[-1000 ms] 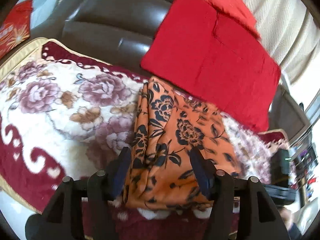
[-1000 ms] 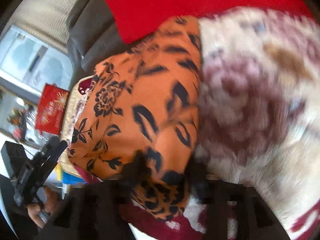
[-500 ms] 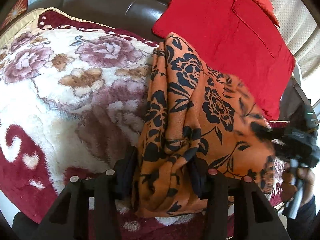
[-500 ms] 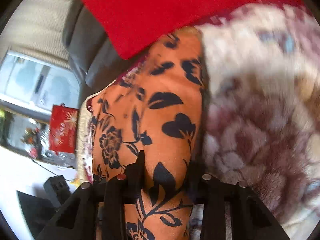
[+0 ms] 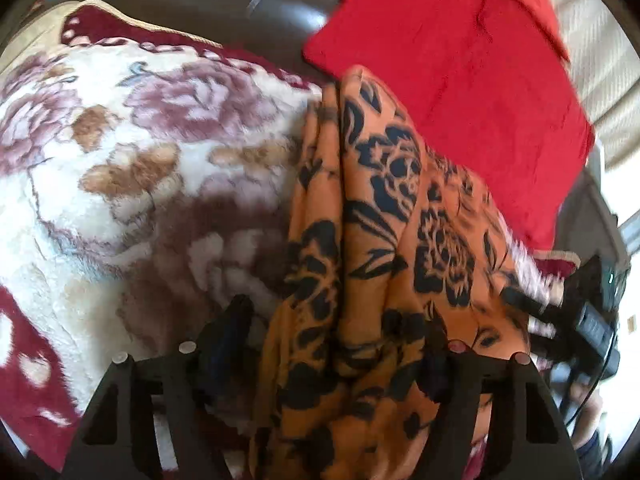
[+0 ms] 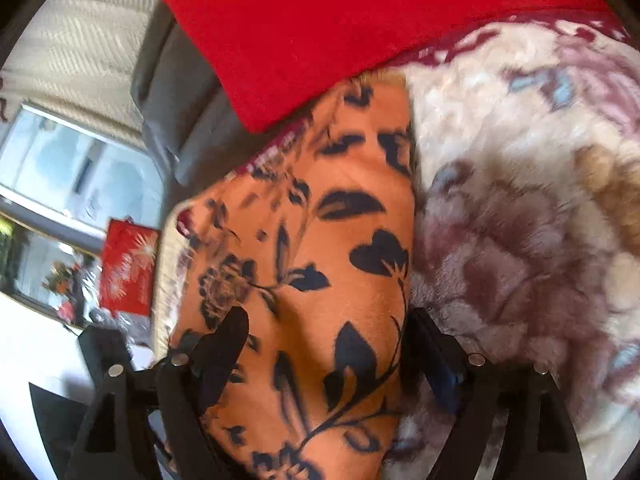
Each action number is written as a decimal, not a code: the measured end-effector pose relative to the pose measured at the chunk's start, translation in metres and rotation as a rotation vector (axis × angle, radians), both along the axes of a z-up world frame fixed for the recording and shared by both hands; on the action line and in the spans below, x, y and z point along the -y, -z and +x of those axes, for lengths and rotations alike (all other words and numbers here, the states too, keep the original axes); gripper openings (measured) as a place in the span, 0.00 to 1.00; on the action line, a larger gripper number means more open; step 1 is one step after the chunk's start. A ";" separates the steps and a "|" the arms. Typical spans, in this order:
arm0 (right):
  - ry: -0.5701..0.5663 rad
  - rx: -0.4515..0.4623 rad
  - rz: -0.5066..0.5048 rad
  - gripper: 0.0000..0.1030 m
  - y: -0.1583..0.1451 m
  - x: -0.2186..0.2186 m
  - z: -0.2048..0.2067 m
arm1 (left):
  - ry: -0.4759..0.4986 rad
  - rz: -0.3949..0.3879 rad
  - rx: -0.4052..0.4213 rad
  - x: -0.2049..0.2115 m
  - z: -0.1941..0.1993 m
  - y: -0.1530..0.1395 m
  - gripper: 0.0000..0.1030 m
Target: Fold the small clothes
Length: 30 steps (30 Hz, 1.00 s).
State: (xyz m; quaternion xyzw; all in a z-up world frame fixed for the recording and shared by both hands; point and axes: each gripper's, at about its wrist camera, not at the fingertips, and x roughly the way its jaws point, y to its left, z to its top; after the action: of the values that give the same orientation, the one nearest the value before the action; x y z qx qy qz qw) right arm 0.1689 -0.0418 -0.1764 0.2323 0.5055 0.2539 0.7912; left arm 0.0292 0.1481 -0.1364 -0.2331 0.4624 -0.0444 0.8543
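An orange garment with black flowers (image 5: 384, 240) lies folded lengthwise on a floral plush blanket (image 5: 140, 168). My left gripper (image 5: 332, 328) stands open, its fingers spread to either side of the garment's near end. In the right wrist view the same garment (image 6: 320, 248) runs between the fingers of my right gripper (image 6: 324, 332), which is also open around its other end. The right gripper (image 5: 560, 320) shows at the right edge of the left wrist view.
A red cushion (image 5: 448, 72) leans on the dark leather sofa back (image 5: 224, 4) behind the garment; it also shows in the right wrist view (image 6: 340, 28). A window (image 6: 80, 168) and a red paper decoration (image 6: 126, 268) stand at the left.
Both grippers have opened wider around the garment's ends. The views have shifted slightly and the garment has settled onto the blanket.
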 end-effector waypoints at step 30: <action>-0.130 0.153 -0.139 0.34 -0.065 -0.047 -0.015 | 0.058 0.012 0.098 0.019 -0.004 -0.040 0.32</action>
State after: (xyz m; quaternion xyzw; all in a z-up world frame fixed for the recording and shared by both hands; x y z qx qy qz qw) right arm 0.1540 0.0047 -0.1116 0.1238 0.4740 0.2860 0.8235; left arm 0.0248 0.1286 -0.0963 -0.2122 0.4267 -0.0777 0.8757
